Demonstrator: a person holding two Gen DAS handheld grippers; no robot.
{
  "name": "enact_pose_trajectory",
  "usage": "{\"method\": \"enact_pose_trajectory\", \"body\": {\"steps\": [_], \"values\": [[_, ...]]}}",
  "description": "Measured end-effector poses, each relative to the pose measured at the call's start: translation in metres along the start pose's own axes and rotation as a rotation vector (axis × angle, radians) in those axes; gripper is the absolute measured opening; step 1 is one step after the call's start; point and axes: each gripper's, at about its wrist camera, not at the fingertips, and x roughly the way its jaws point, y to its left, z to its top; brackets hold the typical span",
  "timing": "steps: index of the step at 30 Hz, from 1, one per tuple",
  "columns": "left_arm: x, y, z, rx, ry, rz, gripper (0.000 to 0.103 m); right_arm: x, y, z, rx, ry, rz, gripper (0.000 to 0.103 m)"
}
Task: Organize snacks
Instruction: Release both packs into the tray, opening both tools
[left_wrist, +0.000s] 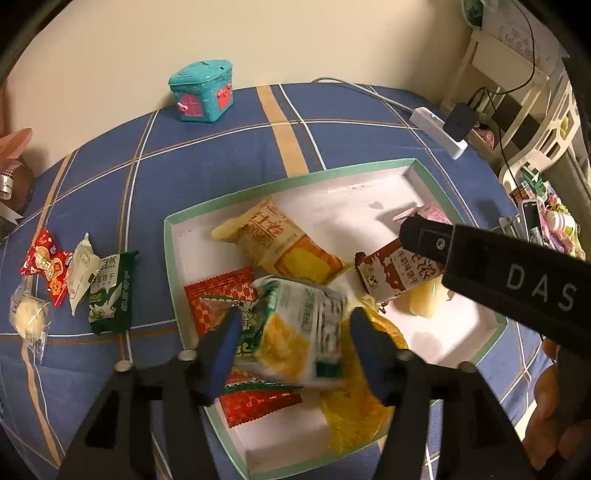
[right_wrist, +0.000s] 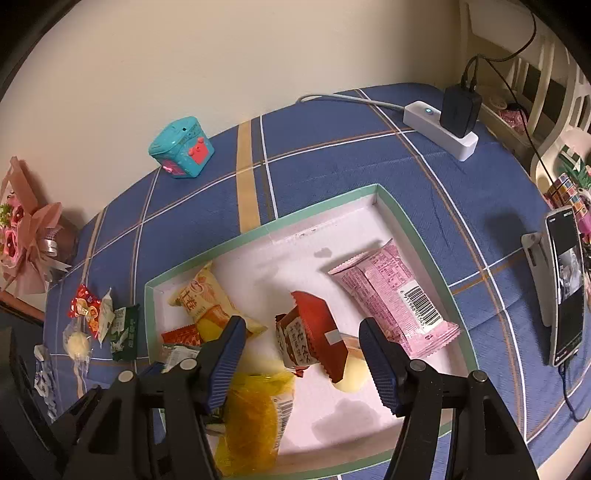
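Blue-padded left gripper (left_wrist: 291, 341) hangs over the near-left corner of the snack box (left_wrist: 173, 236), jaws parted around a blurred green-and-yellow packet (left_wrist: 303, 332).

Neither pad (left_wrist: 225, 347) presses the packet, which lies loose between them on top of a red wrapper (left_wrist: 221, 295) and beside a yellow bag (left_wrist: 354, 417); no earlier view is given to compare. Right gripper (right_wrist: 301, 363) stands over the near edge of the same box with its jaws about half open and nothing clamped; between its fingers, lower down on the box floor, lie a brown biscuit packet (right_wrist: 295, 343) under a red wrapper (right_wrist: 317, 321) and a pale bun (right_wrist: 354, 373). A pink packet (right_wrist: 395, 295) rests toward the box's right wall, an orange cake packet (right_wrist: 207, 299) toward its left wall. Four more snacks (left_wrist: 74, 280) sit on the blue checked tablecloth (left_wrist: 207, 162) near its left edge, outside the box.
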Motion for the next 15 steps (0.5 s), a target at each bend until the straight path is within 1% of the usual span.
{"method": "enact_pose_trajectory", "body": {"steps": [2, 5, 10, 15], "values": [[-0.002, 0.001, 0.000, -0.003, 0.000, -0.002, 0.069, -0.001, 0.000, 0.001, -0.001, 0.000, 0.000, 0.067], [-0.006, 0.006, 0.001, -0.021, 0.005, 0.015, 0.070, -0.003, 0.001, 0.001, -0.006, -0.001, -0.006, 0.067], [-0.014, 0.025, 0.003, -0.095, 0.008, 0.008, 0.070, -0.005, 0.004, 0.000, -0.015, -0.001, -0.014, 0.067], [-0.021, 0.045, 0.001, -0.157, 0.006, 0.042, 0.070, -0.006, 0.010, 0.000, -0.032, 0.001, -0.020, 0.067]]}}
